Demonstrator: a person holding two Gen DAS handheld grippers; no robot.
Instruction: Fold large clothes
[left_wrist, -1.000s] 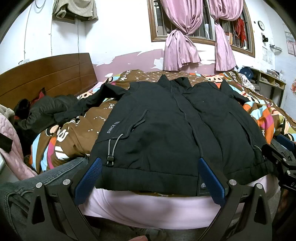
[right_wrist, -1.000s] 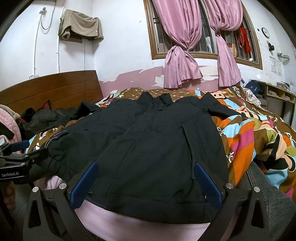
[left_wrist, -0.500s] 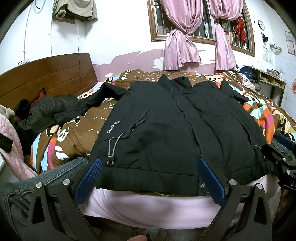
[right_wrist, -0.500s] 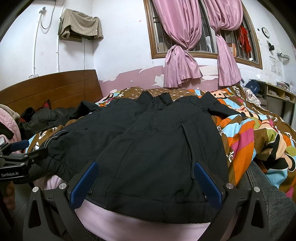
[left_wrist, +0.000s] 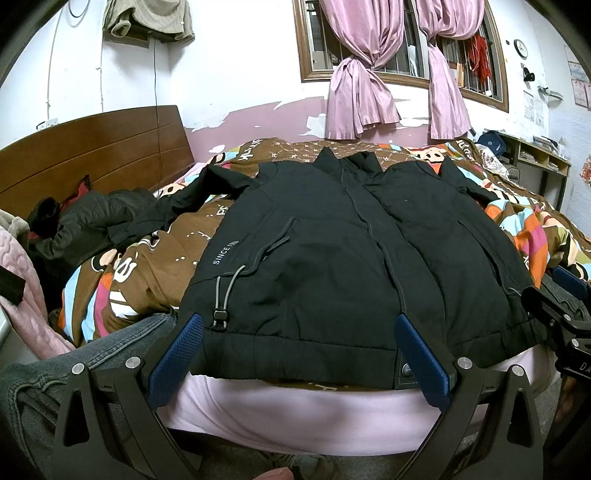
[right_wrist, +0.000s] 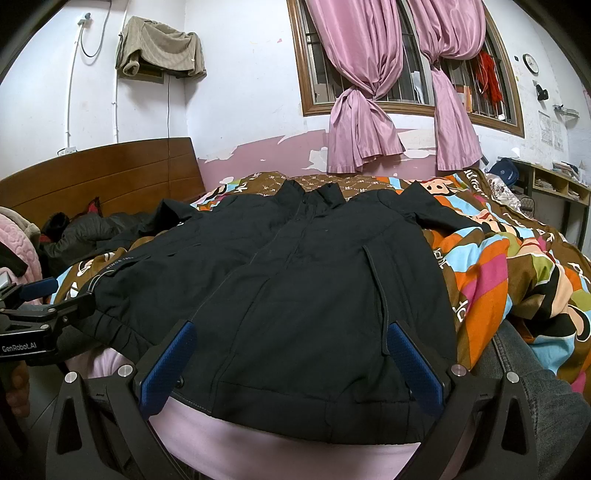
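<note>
I keep the black jacket spread flat, front side up, on the bed, collar far and hem at the near edge, so both bottom corners are easy to reach. My left tool and right tool wait released before the hem, grasping nothing, one for each half, I think ready for the first fold

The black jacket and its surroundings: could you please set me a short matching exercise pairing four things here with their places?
Things:
1. black jacket
2. pink curtains
3. beige cloth
4. dark padded coat

Places:
A. knotted at the window
B. heaped by the wooden headboard
C. spread flat on the patterned quilt
D. draped high on the wall

Pairs: 1-C, 2-A, 3-D, 4-B
</note>
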